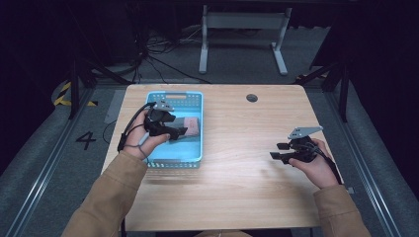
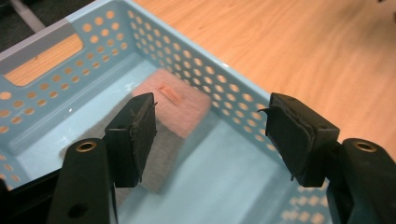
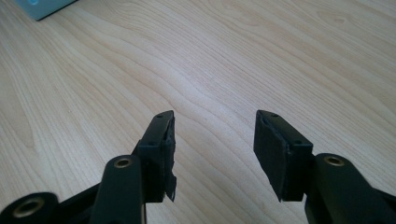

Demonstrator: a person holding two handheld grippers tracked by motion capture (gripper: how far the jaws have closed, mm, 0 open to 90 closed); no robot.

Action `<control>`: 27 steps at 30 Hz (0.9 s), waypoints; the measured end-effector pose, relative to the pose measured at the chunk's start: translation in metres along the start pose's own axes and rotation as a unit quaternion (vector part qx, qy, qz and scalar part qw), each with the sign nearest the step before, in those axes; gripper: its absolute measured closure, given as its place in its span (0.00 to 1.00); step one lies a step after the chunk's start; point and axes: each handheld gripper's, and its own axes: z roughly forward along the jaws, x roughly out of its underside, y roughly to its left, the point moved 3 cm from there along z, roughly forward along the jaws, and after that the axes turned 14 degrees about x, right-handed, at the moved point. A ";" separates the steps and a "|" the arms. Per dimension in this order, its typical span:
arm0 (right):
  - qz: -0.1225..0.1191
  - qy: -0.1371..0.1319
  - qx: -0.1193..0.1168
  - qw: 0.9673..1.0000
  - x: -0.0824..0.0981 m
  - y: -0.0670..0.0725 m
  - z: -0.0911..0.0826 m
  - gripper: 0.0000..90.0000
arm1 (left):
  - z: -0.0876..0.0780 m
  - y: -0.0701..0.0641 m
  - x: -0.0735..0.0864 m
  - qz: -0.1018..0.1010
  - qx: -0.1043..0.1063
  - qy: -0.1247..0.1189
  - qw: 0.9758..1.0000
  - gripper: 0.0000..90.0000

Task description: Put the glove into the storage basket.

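Left claw (image 1: 173, 129) hovers over the blue perforated basket (image 1: 194, 159), jaws spread apart with nothing between them. Below it, a folded pink and grey cloth (image 2: 180, 105) lies flat on the basket floor, up against the far holed wall. Over on the other side, the right claw (image 1: 277, 150) hangs above bare tabletop (image 1: 237, 148), jaws wide and empty, well apart from the basket.

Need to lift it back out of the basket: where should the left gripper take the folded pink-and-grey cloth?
Probably from straight above, across the folded cloth's free edge facing the basket's middle. It lies flat against the blue basket's far wall, so a side approach is blocked. The left gripper hangs open above it.
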 end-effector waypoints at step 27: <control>-0.012 -0.012 -0.009 1.000 0.011 0.013 0.003 0.50 | 0.009 -0.078 0.068 -0.009 0.078 0.027 0.997 0.32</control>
